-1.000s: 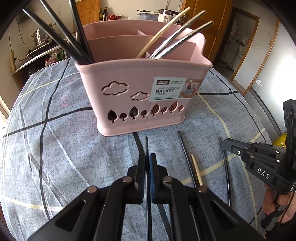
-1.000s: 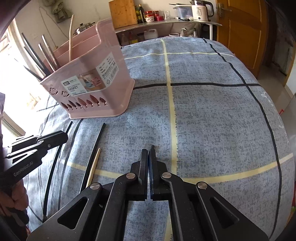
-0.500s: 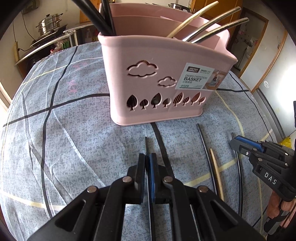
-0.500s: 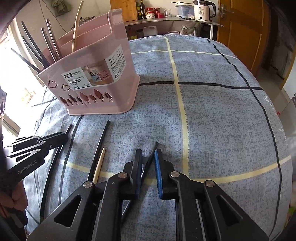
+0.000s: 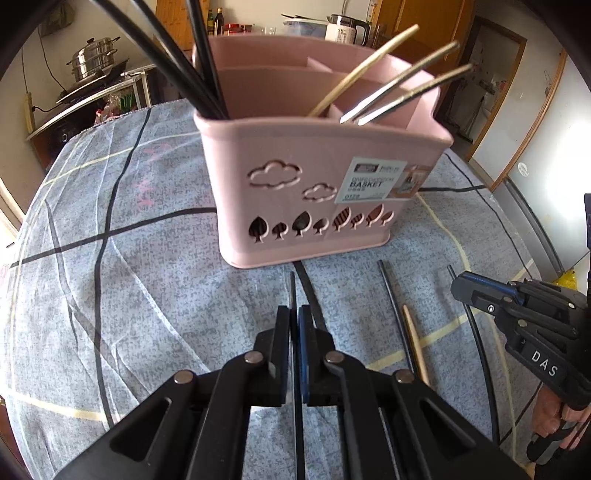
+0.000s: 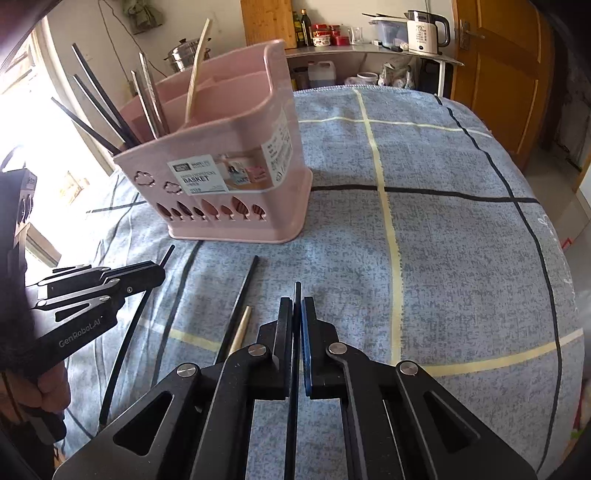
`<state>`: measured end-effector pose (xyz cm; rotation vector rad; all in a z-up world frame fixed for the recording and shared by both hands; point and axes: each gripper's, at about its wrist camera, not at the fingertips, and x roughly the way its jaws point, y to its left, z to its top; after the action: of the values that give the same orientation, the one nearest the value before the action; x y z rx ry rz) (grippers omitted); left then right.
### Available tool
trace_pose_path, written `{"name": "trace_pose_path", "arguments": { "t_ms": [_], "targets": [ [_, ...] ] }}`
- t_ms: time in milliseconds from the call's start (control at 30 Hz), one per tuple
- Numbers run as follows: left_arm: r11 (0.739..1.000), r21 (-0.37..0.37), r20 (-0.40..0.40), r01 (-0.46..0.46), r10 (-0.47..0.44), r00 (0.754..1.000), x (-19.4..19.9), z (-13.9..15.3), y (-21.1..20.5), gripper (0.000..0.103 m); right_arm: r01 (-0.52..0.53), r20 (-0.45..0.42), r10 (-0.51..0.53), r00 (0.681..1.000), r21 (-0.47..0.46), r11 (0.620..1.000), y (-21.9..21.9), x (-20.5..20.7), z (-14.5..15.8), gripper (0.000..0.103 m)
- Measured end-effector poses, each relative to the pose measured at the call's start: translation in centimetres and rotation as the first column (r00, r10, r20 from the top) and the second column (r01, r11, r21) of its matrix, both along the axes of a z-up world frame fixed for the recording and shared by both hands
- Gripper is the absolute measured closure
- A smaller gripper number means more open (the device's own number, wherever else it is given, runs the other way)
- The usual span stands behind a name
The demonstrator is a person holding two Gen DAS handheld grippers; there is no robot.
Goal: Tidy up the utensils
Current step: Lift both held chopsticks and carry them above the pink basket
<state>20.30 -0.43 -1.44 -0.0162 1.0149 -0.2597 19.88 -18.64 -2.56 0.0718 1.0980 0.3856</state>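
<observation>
A pink divided basket (image 5: 295, 192) (image 6: 236, 206) stands on the blue checked cloth. Black chopsticks (image 5: 192, 66) lean in its left compartment; a wooden one and two metal chopsticks (image 5: 406, 88) lean in the right. My left gripper (image 5: 294, 312) is shut on a thin black chopstick (image 5: 292, 284) whose tip points at the basket's foot. My right gripper (image 6: 297, 302) is shut on another black chopstick (image 6: 297, 290). Each gripper appears in the other's view: the right gripper (image 5: 458, 288) and the left gripper (image 6: 157, 275).
Between the two grippers a loose black chopstick (image 5: 391, 306) (image 6: 243, 295) and a wooden chopstick (image 5: 415, 343) (image 6: 241, 326) lie on the cloth. Behind the table are a counter with a kettle (image 6: 424, 29), bottles and a steel pot (image 5: 92, 62). A wooden door (image 6: 498, 74) is at the right.
My right gripper, shut and empty a second ago, opened around a black chopstick on the cloth and has closed on it, rising slightly. The left gripper keeps its chopstick.
</observation>
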Motion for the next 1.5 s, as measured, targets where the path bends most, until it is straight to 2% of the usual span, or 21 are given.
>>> {"name": "trace_pose_path", "arguments": {
  "t_ms": [200,367,567,833,1233,1500],
  "targets": [
    [0.998,-0.059,0.123,0.002,0.006,0.992,-1.8,5.8,1.4,0.098,-0.002,0.098,-0.003,0.995,0.049,0.999,-0.9,-0.5,4.5,0.099],
    [0.995,-0.100,0.231,0.014,0.010,0.973,-3.7,10.6,2.5,0.098,0.001,0.193,-0.018,0.981,0.087,0.996,-2.1,-1.2,8.5,0.099],
    [0.991,-0.129,0.318,0.033,0.010,0.948,-5.5,14.2,3.5,0.098,0.008,0.292,-0.043,0.955,0.120,0.993,-3.5,-2.4,12.4,0.099],
    [0.989,-0.138,0.349,0.045,0.006,0.937,-6.2,15.4,3.8,0.098,0.018,0.391,-0.072,0.917,0.141,0.990,-4.6,-4.0,15.9,0.099],
    [0.988,-0.143,0.349,0.059,-0.005,0.937,-6.7,16.0,3.7,0.098,-0.010,0.415,-0.051,0.908,0.143,0.990,-4.6,-4.6,16.7,0.099],
    [0.986,-0.152,0.361,0.065,-0.006,0.933,-6.7,17.6,4.3,0.098,-0.061,0.442,-0.018,0.897,0.163,0.985,-3.7,-4.3,18.0,0.099]
  ]
}}
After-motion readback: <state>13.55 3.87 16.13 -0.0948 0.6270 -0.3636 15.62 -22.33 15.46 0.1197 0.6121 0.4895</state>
